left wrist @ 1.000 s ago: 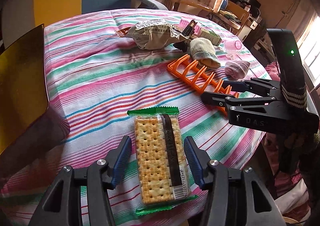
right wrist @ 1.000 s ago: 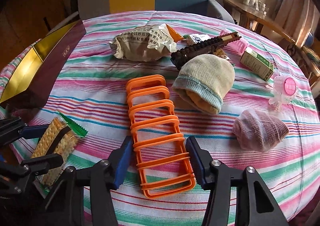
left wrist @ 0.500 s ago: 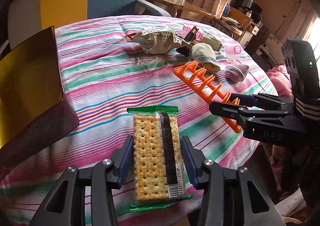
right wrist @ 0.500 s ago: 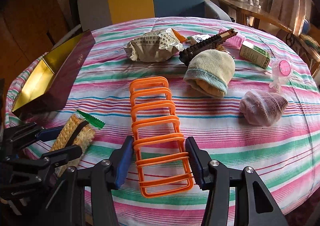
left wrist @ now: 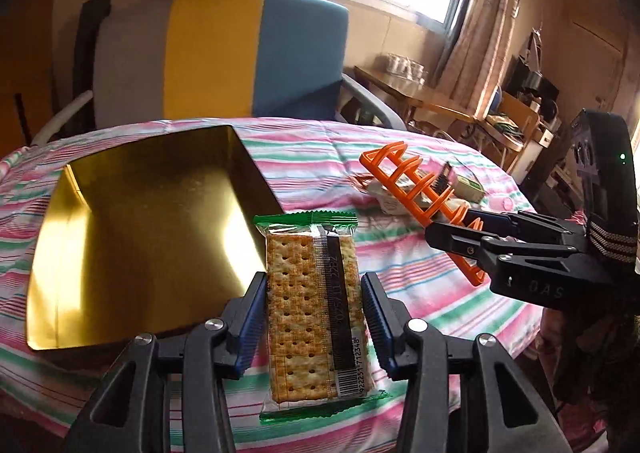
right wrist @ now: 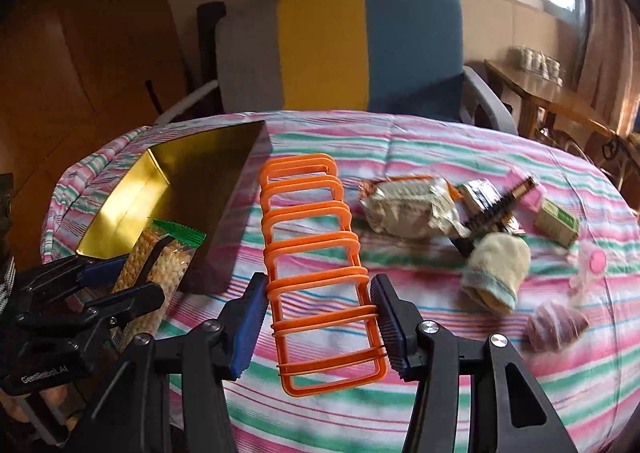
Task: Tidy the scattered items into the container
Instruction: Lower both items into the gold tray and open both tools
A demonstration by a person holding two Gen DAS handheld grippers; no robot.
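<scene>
My left gripper (left wrist: 314,317) is shut on a clear packet of crackers (left wrist: 312,309) with green ends, held above the striped cloth just right of the gold-lined box (left wrist: 132,237). My right gripper (right wrist: 318,323) is shut on an orange plastic rack (right wrist: 312,253), lifted off the table and sticking forward. In the left wrist view the right gripper (left wrist: 460,229) holds the orange rack (left wrist: 416,189) to the right. In the right wrist view the left gripper (right wrist: 116,281) and cracker packet (right wrist: 160,265) hang by the box (right wrist: 168,197), which lies open at the table's left.
On the striped tablecloth (right wrist: 400,157) lie a crumpled snack bag (right wrist: 408,209), a dark comb-like item (right wrist: 500,205), a small green carton (right wrist: 558,223), a cream sock (right wrist: 496,273), a pink sock (right wrist: 556,325) and a pink plastic piece (right wrist: 592,265). A yellow-and-blue chair (right wrist: 344,53) stands behind.
Both grippers rose off the table with their items, the left having closed on the crackers. Both swung left toward the gold box, which now fills more of each view.
</scene>
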